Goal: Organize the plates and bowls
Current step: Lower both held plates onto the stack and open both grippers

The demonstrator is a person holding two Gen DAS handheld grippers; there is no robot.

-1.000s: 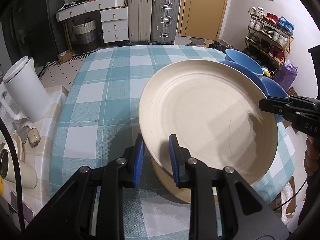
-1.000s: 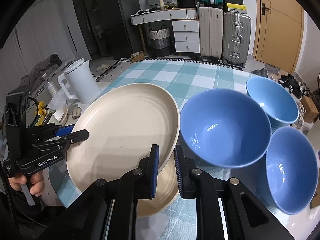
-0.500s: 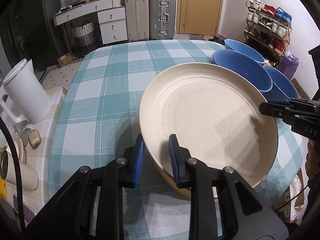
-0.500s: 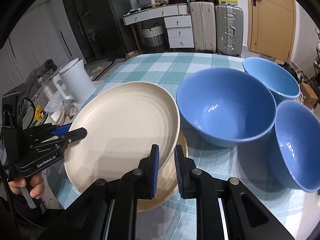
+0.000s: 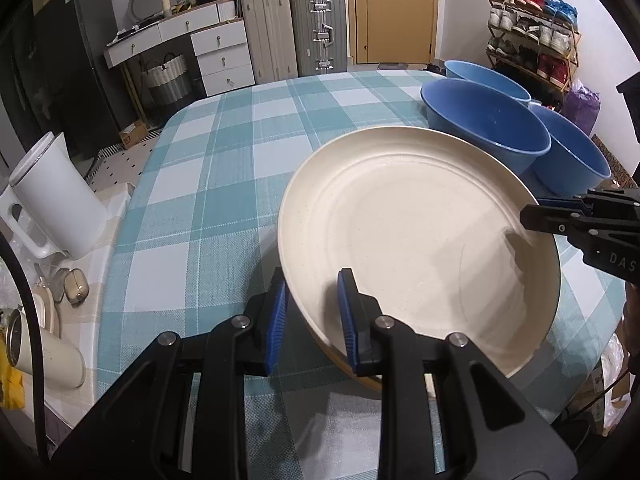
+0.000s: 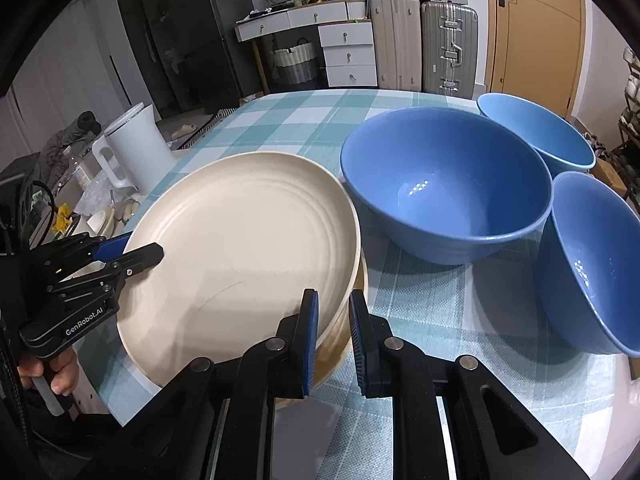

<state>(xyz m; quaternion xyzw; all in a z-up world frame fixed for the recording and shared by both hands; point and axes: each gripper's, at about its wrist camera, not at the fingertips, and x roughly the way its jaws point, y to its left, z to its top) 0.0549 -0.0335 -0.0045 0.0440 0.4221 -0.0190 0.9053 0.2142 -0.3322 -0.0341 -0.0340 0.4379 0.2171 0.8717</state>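
A large cream plate [image 5: 416, 248] [image 6: 244, 248] is held by both grippers just above a second cream plate [image 5: 372, 378] [image 6: 344, 344] that lies under it on the checked tablecloth. My left gripper [image 5: 310, 312] is shut on the plate's near-left rim; it also shows in the right wrist view [image 6: 132, 250]. My right gripper [image 6: 333, 332] is shut on the opposite rim and shows in the left wrist view [image 5: 532, 210]. Three blue bowls [image 6: 444, 184] [image 6: 536, 132] [image 6: 592, 264] stand to the right of the plates.
A white kettle [image 5: 52, 200] [image 6: 132, 148], a cup and small items sit on a side surface left of the table [image 5: 224, 184]. Suitcases, drawers and a door stand behind. A shoe rack [image 5: 532, 40] is at the far right.
The held plate has come down closer to the plate under it. Both grippers keep their grip on its rim.
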